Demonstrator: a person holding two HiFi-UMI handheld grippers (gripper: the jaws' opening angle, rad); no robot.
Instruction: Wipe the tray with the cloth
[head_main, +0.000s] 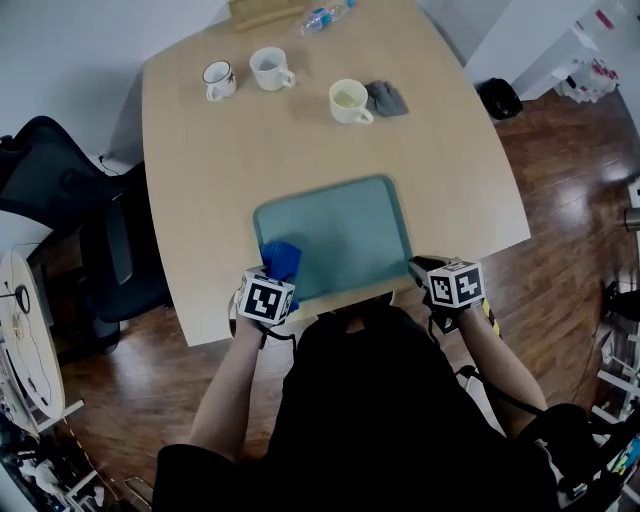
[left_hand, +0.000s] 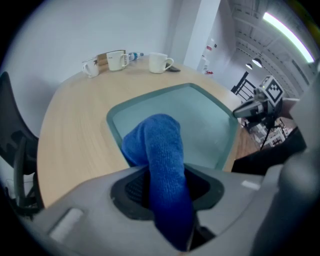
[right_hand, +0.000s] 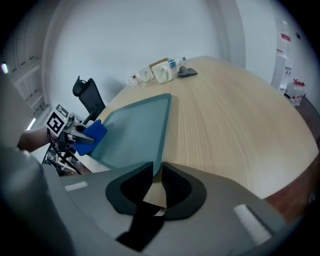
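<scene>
The teal tray (head_main: 345, 225) lies on the wooden table near its front edge. A blue cloth (head_main: 281, 258) rests on the tray's near left corner, and my left gripper (head_main: 272, 283) is shut on it. In the left gripper view the cloth (left_hand: 157, 140) bulges up out of the jaws over the tray (left_hand: 205, 117). My right gripper (head_main: 422, 269) sits at the tray's near right corner. In the right gripper view its jaws (right_hand: 157, 172) stand a narrow gap apart. The tray's rim (right_hand: 164, 130) runs up to their tips, and bare table shows through the gap.
Three mugs (head_main: 218, 79) (head_main: 270, 68) (head_main: 349, 101) stand at the table's far side, with a grey rag (head_main: 386, 97) beside the right one. A plastic bottle (head_main: 322, 15) lies at the far edge. A black office chair (head_main: 70, 190) stands left of the table.
</scene>
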